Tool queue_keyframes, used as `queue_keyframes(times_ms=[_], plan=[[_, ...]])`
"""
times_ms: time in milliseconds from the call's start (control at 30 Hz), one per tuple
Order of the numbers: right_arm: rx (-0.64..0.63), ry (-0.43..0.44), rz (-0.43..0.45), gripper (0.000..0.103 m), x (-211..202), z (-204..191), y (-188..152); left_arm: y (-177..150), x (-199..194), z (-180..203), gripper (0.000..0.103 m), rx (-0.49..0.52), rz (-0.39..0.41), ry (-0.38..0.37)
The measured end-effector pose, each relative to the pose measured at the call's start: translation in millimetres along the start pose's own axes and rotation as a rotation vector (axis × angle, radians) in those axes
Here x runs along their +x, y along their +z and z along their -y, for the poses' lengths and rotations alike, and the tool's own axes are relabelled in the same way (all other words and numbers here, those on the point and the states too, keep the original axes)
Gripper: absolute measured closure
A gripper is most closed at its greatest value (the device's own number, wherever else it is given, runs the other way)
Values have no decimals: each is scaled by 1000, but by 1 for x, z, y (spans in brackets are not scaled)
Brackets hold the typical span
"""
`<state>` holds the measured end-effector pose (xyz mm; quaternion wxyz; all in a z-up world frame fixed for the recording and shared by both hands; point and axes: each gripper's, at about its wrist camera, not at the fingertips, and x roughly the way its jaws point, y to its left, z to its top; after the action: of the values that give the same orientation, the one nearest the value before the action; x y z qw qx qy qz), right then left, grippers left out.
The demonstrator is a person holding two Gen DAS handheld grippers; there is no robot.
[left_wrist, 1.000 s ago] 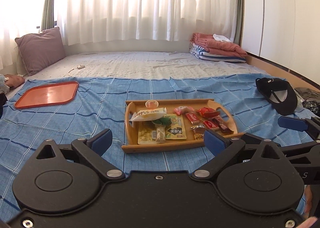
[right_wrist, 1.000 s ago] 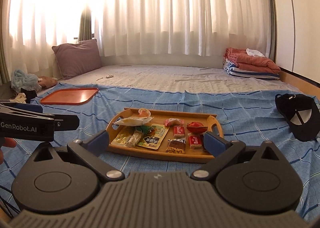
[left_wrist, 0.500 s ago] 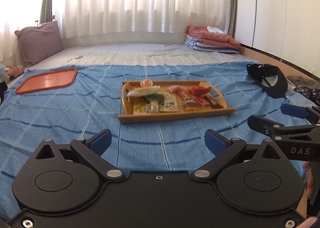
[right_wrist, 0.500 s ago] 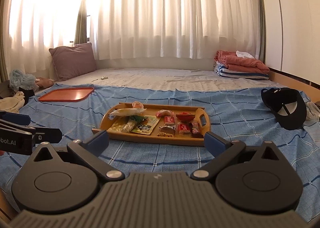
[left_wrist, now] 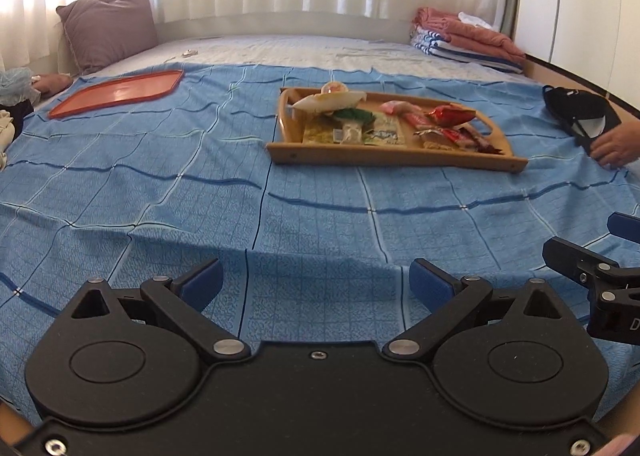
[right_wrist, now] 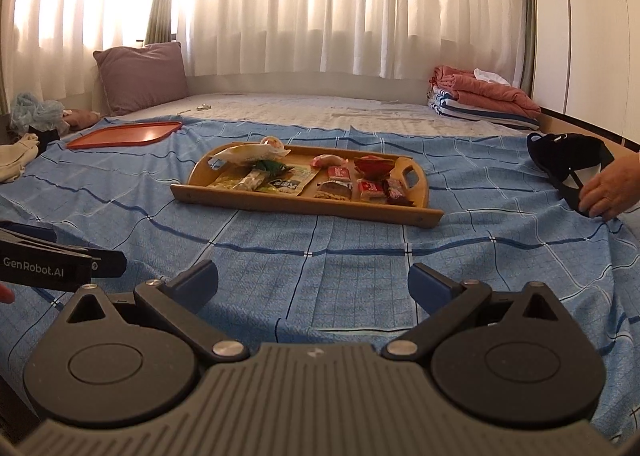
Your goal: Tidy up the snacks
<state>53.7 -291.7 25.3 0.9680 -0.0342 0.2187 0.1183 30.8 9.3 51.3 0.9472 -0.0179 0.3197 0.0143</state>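
A wooden tray (left_wrist: 380, 157) (right_wrist: 280, 203) lies on the blue checked bedcover and holds several snack packets: a pale bag (left_wrist: 328, 101) (right_wrist: 248, 154), green packets (left_wrist: 354, 116) (right_wrist: 272, 167) and red wrapped bars (left_wrist: 450, 116) (right_wrist: 370, 188). An orange tray (left_wrist: 116, 93) (right_wrist: 124, 134) lies bare at the far left. My left gripper (left_wrist: 316, 282) is open and empty, well short of the wooden tray. My right gripper (right_wrist: 314, 282) is open and empty, also well back from it. Each gripper shows at the edge of the other's view.
A black cap (left_wrist: 580, 114) (right_wrist: 568, 160) lies at the right with a bare hand (left_wrist: 614, 144) (right_wrist: 612, 190) on it. Folded blankets (right_wrist: 484, 96) sit at the back right, a purple pillow (right_wrist: 140, 76) at the back left, clothes (right_wrist: 16, 156) at the left edge.
Both grippers have drawn back from the wooden tray, which now sits farther off. A bare hand has appeared on the black cap at the right.
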Motion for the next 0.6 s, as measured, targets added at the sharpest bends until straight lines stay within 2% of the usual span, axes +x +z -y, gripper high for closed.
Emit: queue_keyframes(times_ms=[600], plan=[[-5, 31, -22, 0, 13, -11, -6, -6, 20, 1, 3, 15, -33, 24]])
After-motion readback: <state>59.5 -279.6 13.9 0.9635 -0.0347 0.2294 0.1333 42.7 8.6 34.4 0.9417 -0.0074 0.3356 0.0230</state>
